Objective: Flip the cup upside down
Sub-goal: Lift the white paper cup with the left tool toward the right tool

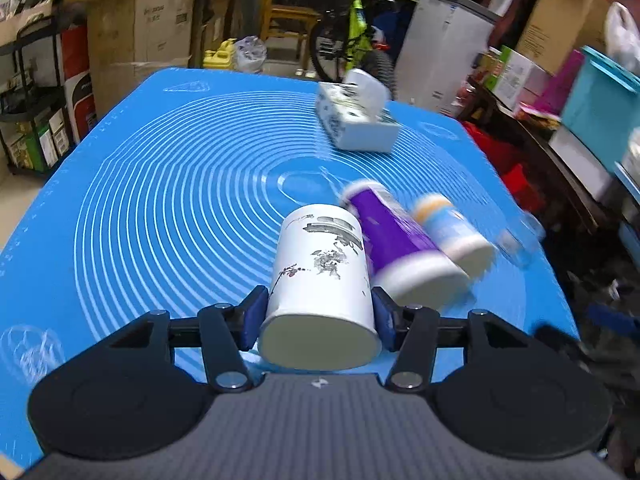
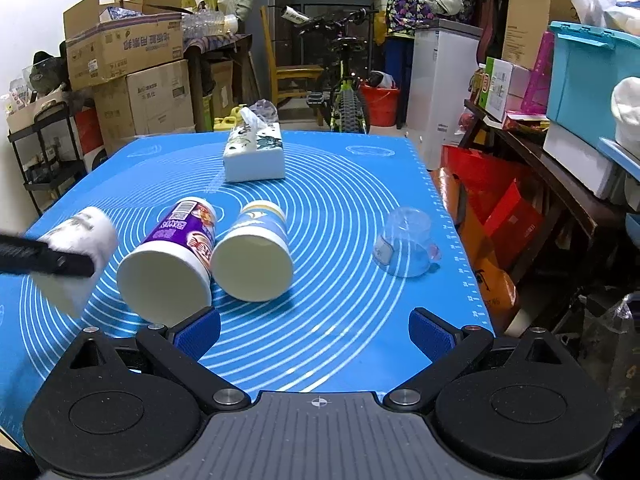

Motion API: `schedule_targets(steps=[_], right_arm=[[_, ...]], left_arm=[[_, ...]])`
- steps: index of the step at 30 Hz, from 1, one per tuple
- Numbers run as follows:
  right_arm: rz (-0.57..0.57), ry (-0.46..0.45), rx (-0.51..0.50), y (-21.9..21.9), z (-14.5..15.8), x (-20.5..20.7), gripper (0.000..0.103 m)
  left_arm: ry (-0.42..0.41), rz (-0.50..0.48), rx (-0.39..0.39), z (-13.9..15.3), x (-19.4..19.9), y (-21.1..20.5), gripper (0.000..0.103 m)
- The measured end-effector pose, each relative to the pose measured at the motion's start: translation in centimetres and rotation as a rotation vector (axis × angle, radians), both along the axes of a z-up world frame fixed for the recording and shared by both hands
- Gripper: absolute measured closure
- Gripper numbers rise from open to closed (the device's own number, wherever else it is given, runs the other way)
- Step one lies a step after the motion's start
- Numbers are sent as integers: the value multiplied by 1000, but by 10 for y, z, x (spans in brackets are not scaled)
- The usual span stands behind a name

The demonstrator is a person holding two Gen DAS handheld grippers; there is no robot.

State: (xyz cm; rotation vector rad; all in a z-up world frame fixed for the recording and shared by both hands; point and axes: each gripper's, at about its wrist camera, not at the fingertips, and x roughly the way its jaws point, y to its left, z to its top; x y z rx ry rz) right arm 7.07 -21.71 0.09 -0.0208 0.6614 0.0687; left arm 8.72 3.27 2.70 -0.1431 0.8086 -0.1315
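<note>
Cups on the worktop (image 2: 340, 200): the left tool (image 1: 318, 312) clamps the white cup (image 1: 320, 276), seemingly tilted. Purple cup (image 2: 176, 256) and blue-white cup (image 2: 256, 256) lie sideways; right tool (image 2: 314, 336) gapes empty.

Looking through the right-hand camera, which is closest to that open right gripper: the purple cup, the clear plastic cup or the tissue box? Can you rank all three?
From the right gripper, jaws open:
1. Purple cup, lying on its side just ahead to the left, mouth toward the camera.
2. Clear plastic cup, upside down, farther off to the right.
3. Tissue box, at the far end of the blue mat.
</note>
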Motion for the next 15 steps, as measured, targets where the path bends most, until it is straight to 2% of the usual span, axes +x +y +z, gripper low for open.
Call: schedule_targets(steps=[7, 15], right_arm=[[7, 9, 7, -6, 0, -17, 3], [1, 28, 10, -13, -2, -31, 3]], left_arm=[[59, -72, -6, -16, -32, -34, 45], [45, -115, 18, -40, -33, -69, 40]])
